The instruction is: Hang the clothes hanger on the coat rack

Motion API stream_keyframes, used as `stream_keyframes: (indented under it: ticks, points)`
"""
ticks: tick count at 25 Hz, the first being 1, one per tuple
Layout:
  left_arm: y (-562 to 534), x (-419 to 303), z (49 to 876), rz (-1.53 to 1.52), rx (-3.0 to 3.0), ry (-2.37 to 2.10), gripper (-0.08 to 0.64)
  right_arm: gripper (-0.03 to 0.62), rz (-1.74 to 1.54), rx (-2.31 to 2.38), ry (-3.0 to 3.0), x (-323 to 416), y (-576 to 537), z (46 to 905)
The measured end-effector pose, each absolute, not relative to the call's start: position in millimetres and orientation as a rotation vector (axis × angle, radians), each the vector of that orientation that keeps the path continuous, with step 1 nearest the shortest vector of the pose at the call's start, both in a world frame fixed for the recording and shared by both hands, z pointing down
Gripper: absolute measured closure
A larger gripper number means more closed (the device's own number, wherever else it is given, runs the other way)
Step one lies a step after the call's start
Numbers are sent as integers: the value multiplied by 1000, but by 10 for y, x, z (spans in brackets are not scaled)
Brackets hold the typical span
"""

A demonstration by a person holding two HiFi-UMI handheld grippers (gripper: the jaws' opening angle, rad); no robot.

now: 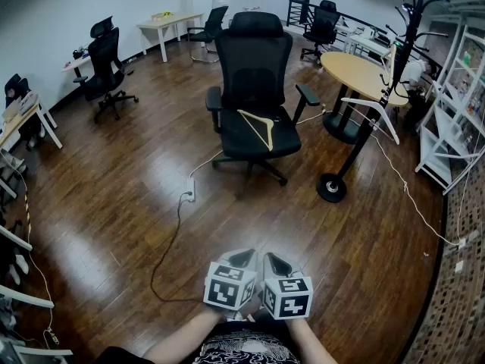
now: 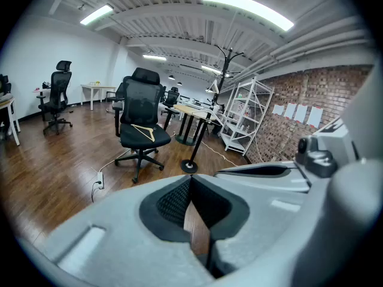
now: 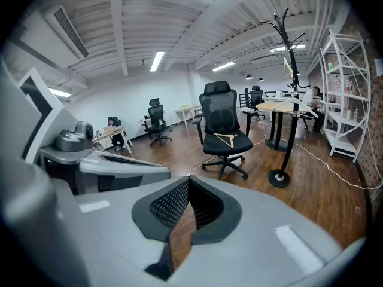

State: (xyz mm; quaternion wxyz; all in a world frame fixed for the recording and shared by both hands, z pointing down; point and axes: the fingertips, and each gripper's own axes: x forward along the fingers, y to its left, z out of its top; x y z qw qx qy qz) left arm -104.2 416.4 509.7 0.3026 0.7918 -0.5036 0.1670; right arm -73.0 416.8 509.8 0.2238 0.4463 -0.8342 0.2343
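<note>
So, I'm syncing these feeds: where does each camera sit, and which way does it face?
Head view: on the person's head, facing forward and steeply down at office chair, hanger on its seat, coat rack; forearms, left gripper, right gripper at bottom.
Left gripper view: on the left gripper, along its shut jaws toward chair and rack; right gripper shows at right.
Right gripper view: on the right gripper, along its shut jaws; left gripper shows at left.
All three share chair, hanger, rack.

surface: wood floor (image 1: 114, 203) | on it: office chair (image 1: 254, 67), coat rack (image 1: 351, 154), power strip (image 1: 189, 190) | on chair: hanger (image 1: 260, 130)
</note>
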Motion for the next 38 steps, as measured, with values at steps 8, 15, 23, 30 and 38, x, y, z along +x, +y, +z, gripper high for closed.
stream_keyframes:
  ticks: [8, 15, 23, 30, 38]
  points:
    - [3813, -1224, 5176, 438, 2092, -1353, 555, 591, 633, 1224, -2319, -879, 3783, 5130]
    - [3097, -1294, 5238, 466, 2086, -1361, 555, 591, 644, 1232, -2335, -912, 2981, 5156]
    - [2054, -1156, 5228, 481, 2068, -1357, 555, 591, 608, 1203, -2325, -851, 1984, 5149]
    - [1309, -1038, 5197, 543, 2071, -1368, 555, 591, 675, 1188, -2343, -719, 1248, 5190]
    - [785, -966, 5268, 554, 2060, -1379, 555, 591, 702, 1144, -2365, -669, 713, 5256]
